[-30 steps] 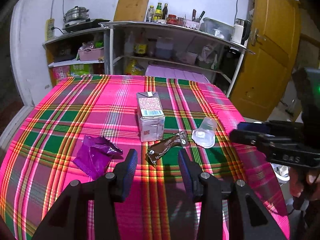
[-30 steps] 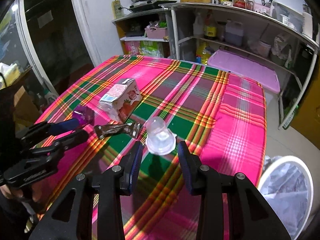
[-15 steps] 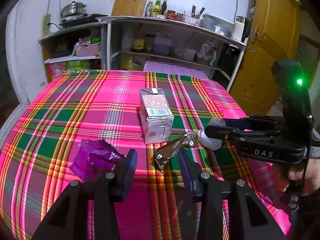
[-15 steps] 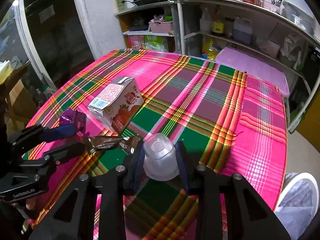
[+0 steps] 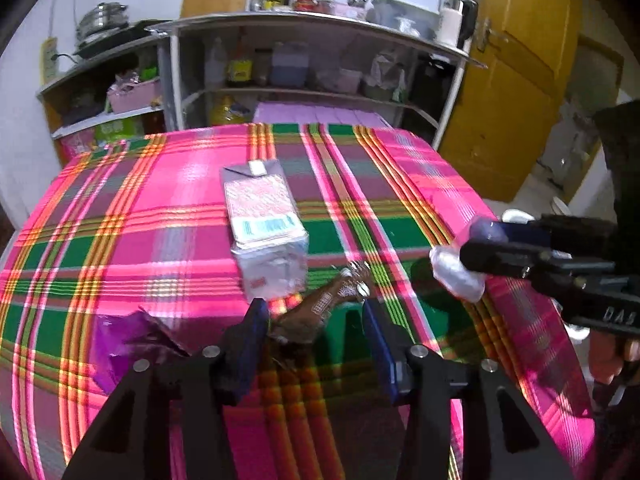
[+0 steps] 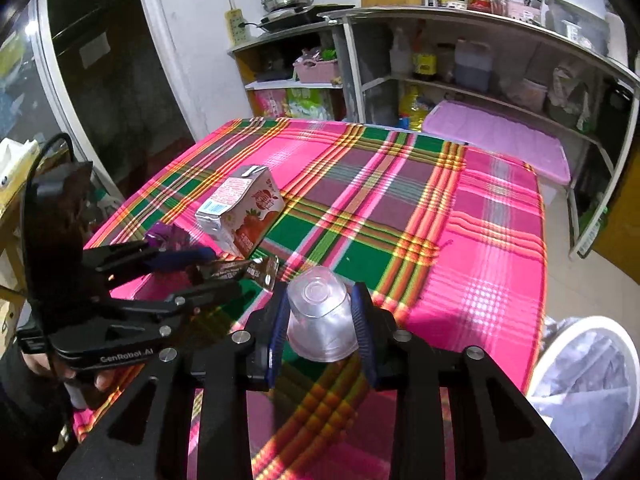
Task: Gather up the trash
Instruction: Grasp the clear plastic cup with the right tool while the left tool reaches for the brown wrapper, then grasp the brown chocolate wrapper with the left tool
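A: Your right gripper point(image 6: 320, 334) is clamping the clear plastic cup point(image 6: 320, 320) between its blue pads, one pad pressing each side. The cup is sitting upside down, base up, over the near part of the plaid tablecloth point(image 6: 400, 200). Whether it is lifted off the cloth, I cannot tell.

B: And my left?

A: Your left gripper point(image 5: 314, 344) is reaching over the brown wrapper point(image 5: 316, 312), and its jaws are opening. The wrapper's near end is lying between the two fingers, but the pads are not pressing on it; it is lying flat on the cloth.

B: Where is the rest of the trash sitting?

A: The juice carton point(image 5: 266, 232) is lying on its side near the middle of the table, just beyond the brown wrapper. The purple wrapper point(image 5: 128, 340) is lying crumpled just outside your left gripper's left finger. In the right wrist view, a white bin point(image 6: 584, 376) with a bag liner is standing on the floor beside the table's right edge, well apart from the carton.
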`<state>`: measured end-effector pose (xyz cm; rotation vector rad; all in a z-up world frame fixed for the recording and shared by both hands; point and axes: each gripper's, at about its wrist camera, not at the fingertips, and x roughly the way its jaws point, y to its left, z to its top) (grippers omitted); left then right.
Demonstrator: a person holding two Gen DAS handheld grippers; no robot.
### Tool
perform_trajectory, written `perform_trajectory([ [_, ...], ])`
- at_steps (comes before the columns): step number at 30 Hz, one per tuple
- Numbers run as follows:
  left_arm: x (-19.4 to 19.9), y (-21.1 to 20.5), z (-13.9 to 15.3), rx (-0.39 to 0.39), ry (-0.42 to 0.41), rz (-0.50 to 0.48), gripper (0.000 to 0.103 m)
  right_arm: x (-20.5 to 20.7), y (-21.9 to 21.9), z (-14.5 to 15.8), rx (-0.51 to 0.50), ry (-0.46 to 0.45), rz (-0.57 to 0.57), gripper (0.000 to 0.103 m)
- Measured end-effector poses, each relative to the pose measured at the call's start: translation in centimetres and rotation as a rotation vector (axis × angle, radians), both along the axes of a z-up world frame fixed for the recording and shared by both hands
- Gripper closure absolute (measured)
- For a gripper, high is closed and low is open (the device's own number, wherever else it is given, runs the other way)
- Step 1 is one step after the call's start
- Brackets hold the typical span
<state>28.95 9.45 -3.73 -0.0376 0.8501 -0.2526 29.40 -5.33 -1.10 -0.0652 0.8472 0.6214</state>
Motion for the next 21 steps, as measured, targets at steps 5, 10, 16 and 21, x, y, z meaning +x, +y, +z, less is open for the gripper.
perform_trajectory([
  [5, -1.4, -2.1, 0.0, 0.012, 0.006, -0.095, 0.055, -0.8, -1.6, 0.2, 0.017, 0.009, -0.025, 0.071],
  [10, -1.3, -3.5, -0.2, 0.036, 0.016, -0.090, 0.055, -1.7, -3.7, 0.3, 0.039, 0.015, -0.063, 0.071],
  [16, -0.3, -4.3, -0.5, 0.102, 0.027, 0.013, 0.078, -2.6, -5.0, 0.6, 0.048, 0.014, -0.085, 0.071],
  [21, -0.7, -4.7, -0.2, 0.091, 0.021, 0.035, 0.080, -3.6, -6.1, 1.1, 0.060, 0.006, -0.095, 0.071],
])
